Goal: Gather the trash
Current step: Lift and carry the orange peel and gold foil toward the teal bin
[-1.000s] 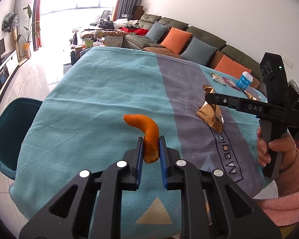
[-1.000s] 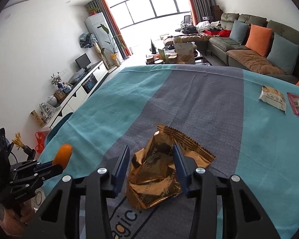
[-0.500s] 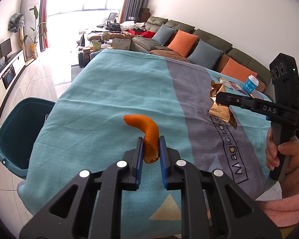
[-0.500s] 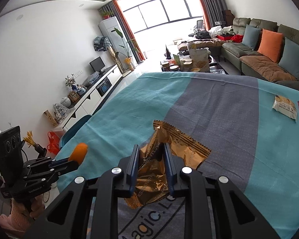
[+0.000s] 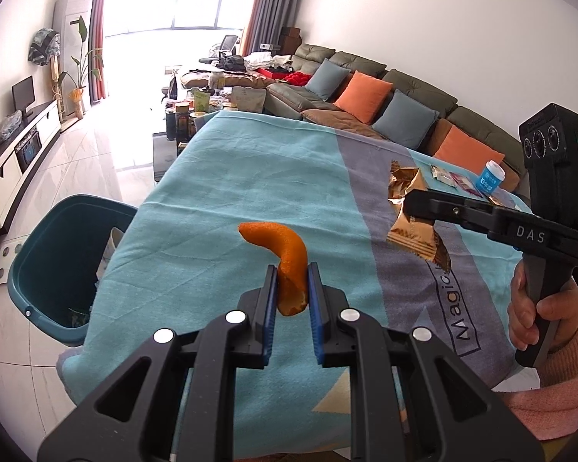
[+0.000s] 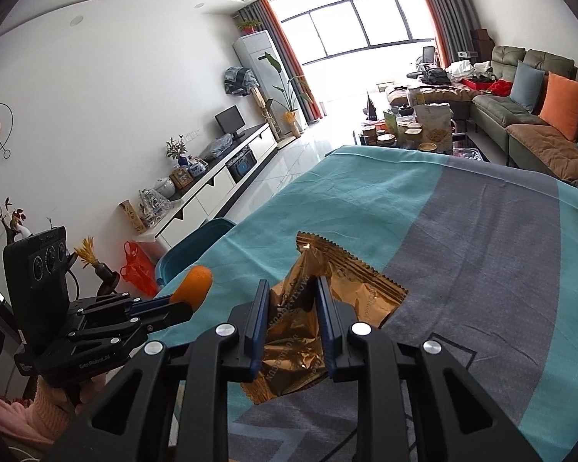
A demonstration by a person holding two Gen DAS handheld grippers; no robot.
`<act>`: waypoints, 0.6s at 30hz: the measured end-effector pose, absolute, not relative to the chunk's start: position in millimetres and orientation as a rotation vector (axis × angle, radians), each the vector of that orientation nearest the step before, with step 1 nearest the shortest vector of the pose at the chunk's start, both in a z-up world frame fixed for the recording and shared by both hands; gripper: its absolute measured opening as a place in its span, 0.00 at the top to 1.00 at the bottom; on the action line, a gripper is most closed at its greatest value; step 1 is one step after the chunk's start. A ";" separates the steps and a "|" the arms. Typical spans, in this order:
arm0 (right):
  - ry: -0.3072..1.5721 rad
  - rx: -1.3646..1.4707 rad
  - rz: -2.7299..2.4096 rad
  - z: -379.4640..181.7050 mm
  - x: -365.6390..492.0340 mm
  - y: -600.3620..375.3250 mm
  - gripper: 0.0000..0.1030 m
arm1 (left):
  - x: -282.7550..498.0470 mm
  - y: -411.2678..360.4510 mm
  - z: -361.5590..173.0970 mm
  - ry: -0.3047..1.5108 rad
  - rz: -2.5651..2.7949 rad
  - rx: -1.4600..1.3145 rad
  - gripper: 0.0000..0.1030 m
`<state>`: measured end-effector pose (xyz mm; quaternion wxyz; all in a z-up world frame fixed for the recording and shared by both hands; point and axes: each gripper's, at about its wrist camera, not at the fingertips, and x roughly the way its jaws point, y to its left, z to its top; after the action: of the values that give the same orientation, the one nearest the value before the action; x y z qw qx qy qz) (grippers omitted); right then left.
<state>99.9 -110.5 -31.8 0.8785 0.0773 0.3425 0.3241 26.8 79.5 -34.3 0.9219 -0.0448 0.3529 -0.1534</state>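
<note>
Left gripper [image 5: 292, 283] squeezed a curved orange peel [image 5: 286, 261] above the tabletop's [image 5: 219, 200] left edge, near a teal plastic bin [image 5: 54, 261]. Right gripper [image 6: 292, 298] had just closed on a crinkly gold snack wrapper [image 6: 350, 288], lifted off the tabletop.

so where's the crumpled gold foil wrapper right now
The crumpled gold foil wrapper is pinched between the fingers of the right gripper, lifted above the grey stripe of the teal tablecloth; the left wrist view shows it right of the curved orange peel.
</note>
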 end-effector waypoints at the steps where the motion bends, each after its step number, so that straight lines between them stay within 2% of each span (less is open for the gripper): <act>1: 0.716 0.160 0.685 -31.9 100.4 -107.5 0.78 | 26.3 81.8 -33.4 0.722 -0.310 -0.095 0.85; 18: 0.725 0.127 0.818 -27.9 111.0 -51.5 0.78 | 17.2 122.8 -19.2 0.687 -0.207 -0.123 0.85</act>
<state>111.0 -51.5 -27.9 0.8524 0.0606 0.3446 0.3886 17.2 122.8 -19.2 0.9345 -0.0600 0.3360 -0.1012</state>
